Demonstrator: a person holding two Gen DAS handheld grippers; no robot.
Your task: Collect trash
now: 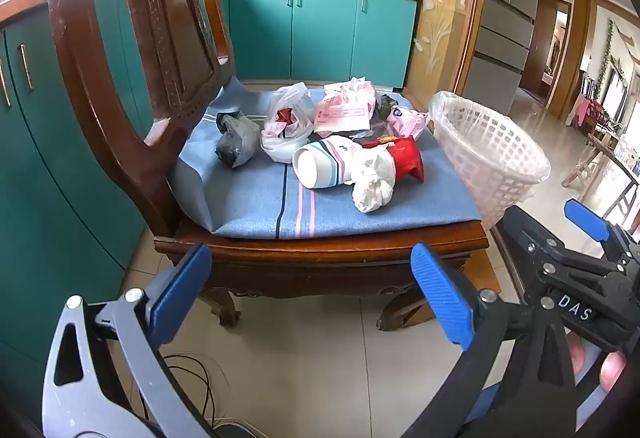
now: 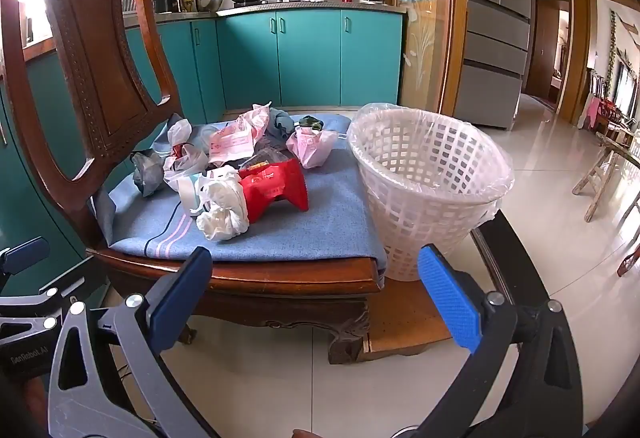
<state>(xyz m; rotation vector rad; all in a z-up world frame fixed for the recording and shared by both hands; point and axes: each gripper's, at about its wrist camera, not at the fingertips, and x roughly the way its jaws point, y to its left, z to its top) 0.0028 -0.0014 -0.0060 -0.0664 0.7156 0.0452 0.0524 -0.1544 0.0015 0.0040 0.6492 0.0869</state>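
A carved wooden chair (image 2: 96, 50) stands on the tiled floor with a blue striped cushion (image 2: 280, 234) on its seat, and the trash lies heaped on that cushion. Furthest left in the heap, near the chair back, sits a grey crumpled bag (image 1: 236, 140). Next to it is a clear plastic bag (image 1: 286, 126) with something red inside, then a pink printed wrapper (image 1: 344, 110) behind. In front of these a striped paper cup (image 1: 320, 164) lies on its side, touching a knotted white bag (image 1: 372, 182) at the front of the pile. A red packet (image 1: 408, 158) rests just behind the white bag. Further back is a small pink bag (image 2: 310, 146).

To the right of the heap, a white lattice wastebasket (image 2: 428, 198) lined with clear plastic stands upright just beside the chair, on a low wooden board.

The left gripper (image 1: 312, 294) hangs in front of the chair's front edge, its blue jaws spread wide with nothing between them. The right gripper (image 2: 316, 296) is likewise short of the seat, jaws spread wide and empty, its right pad lined up below the wastebasket. Teal cabinets (image 2: 304, 54) with pots above run along the back wall.
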